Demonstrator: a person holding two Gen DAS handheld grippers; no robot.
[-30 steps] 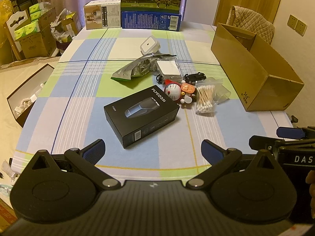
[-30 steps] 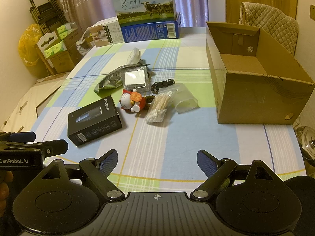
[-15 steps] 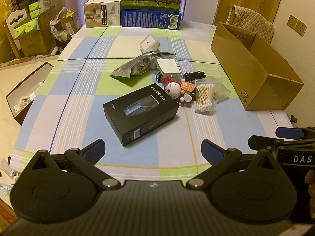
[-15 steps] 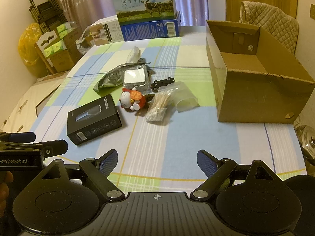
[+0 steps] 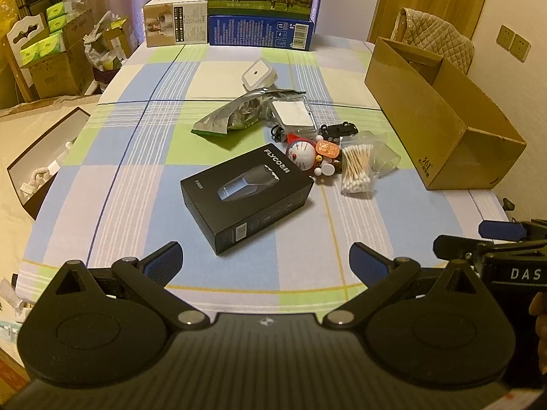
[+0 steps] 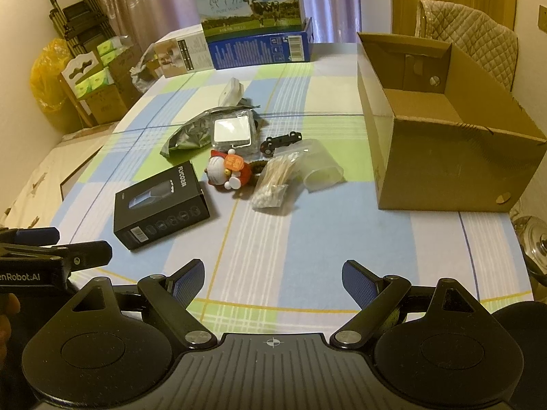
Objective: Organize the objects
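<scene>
Loose items wait mid-worktop beside an empty cardboard box.

The matte black shaver box (image 5: 247, 199), a rigid rectangular carton, lies nearest on the checked cloth worktop (image 5: 119, 171), with a rounded toy figure (image 5: 302, 155) and a soft clear bag of cotton swabs (image 5: 356, 171) just right of it; the open cardboard box (image 6: 444, 157) stands far right. Left gripper (image 5: 266, 262) and right gripper (image 6: 273, 278) hover with jaws spread, empty. Best to take the carton across its short sides, squarely.
</scene>
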